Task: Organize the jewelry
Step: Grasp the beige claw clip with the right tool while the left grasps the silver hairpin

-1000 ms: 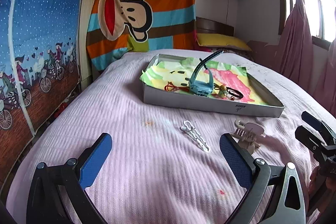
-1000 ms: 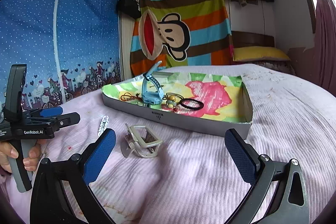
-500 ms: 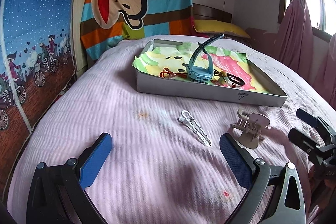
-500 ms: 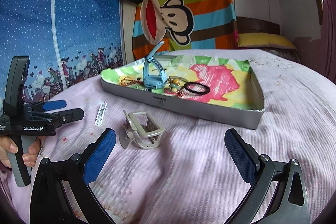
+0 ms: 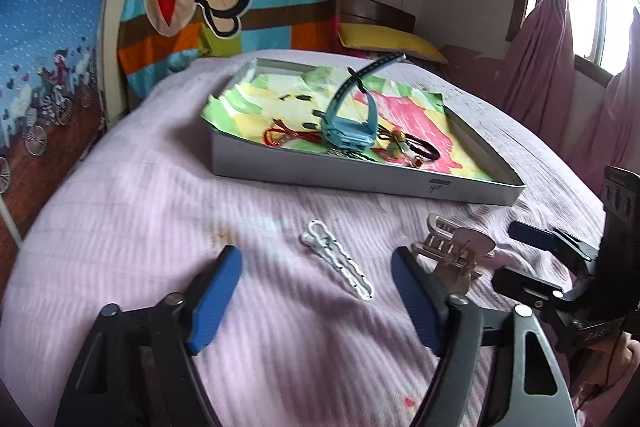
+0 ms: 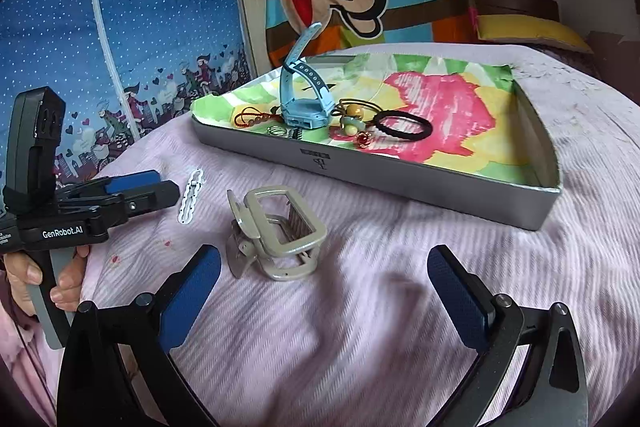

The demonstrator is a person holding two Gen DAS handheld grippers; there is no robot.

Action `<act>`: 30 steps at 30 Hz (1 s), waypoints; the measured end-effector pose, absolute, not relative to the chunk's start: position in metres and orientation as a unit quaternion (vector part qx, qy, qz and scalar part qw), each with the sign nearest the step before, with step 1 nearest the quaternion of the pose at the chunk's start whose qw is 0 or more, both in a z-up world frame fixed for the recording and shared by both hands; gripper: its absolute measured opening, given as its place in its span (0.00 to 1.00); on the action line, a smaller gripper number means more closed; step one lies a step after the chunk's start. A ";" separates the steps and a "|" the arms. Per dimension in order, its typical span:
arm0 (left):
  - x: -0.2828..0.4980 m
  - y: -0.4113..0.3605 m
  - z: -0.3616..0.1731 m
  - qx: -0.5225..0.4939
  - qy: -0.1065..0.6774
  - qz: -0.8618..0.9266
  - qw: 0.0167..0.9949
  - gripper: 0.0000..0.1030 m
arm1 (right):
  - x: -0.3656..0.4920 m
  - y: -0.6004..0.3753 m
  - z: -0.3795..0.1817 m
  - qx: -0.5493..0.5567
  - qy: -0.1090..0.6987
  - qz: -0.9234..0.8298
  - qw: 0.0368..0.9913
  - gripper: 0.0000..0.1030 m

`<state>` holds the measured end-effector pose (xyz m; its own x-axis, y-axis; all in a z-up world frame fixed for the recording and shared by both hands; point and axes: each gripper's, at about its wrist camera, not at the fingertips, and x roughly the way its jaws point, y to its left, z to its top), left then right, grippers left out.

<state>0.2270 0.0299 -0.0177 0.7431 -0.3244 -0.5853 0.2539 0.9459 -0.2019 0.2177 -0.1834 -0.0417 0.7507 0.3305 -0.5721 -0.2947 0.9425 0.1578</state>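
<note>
Both tongs gape empty over the bed.
Left tongs (image 5: 312, 291) flank the white clip (image 5: 338, 265); right tongs (image 6: 320, 291) sit just short of the claw clip (image 6: 276, 233), tray (image 6: 400, 183) beyond.

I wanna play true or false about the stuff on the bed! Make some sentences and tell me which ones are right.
1. The light blue plastic watch sits inside the grey rectangular tray. True.
2. The beige plastic claw hair clip is inside the tray. False: it lies on the pink bedspread, in front of the tray.
3. The left gripper has its fingers open, holding nothing. True.
4. The white wavy metal hair clip is pinched in the right gripper. False: it lies loose on the bedspread, and that gripper is open.
5. A black elastic hair tie lies in the tray. True.
</note>
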 end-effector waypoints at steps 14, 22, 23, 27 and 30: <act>0.249 0.027 -0.031 -0.085 0.367 -0.188 0.907 0.36 | 0.246 -0.161 -0.049 0.016 0.341 0.212 0.916 0.65; 0.249 0.026 -0.035 -0.085 0.375 -0.185 0.904 0.24 | 0.253 -0.157 -0.053 0.023 0.350 0.220 0.910 0.58; 0.250 0.026 -0.035 -0.086 0.375 -0.186 0.904 0.24 | 0.254 -0.158 -0.054 0.025 0.351 0.221 0.909 0.58; 0.250 0.025 -0.037 -0.087 0.377 -0.193 0.902 0.20 | 0.258 -0.160 -0.057 0.033 0.357 0.220 0.907 0.58; 0.249 0.024 -0.038 -0.090 0.378 -0.200 0.899 0.15 | 0.260 -0.158 -0.058 0.036 0.357 0.220 0.907 0.56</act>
<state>0.2494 0.0245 -0.0380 0.6337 -0.4282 -0.6442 0.2919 0.9036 -0.3135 0.2601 -0.1583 -0.0582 0.6483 0.4241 -0.6323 -0.3732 0.9009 0.2217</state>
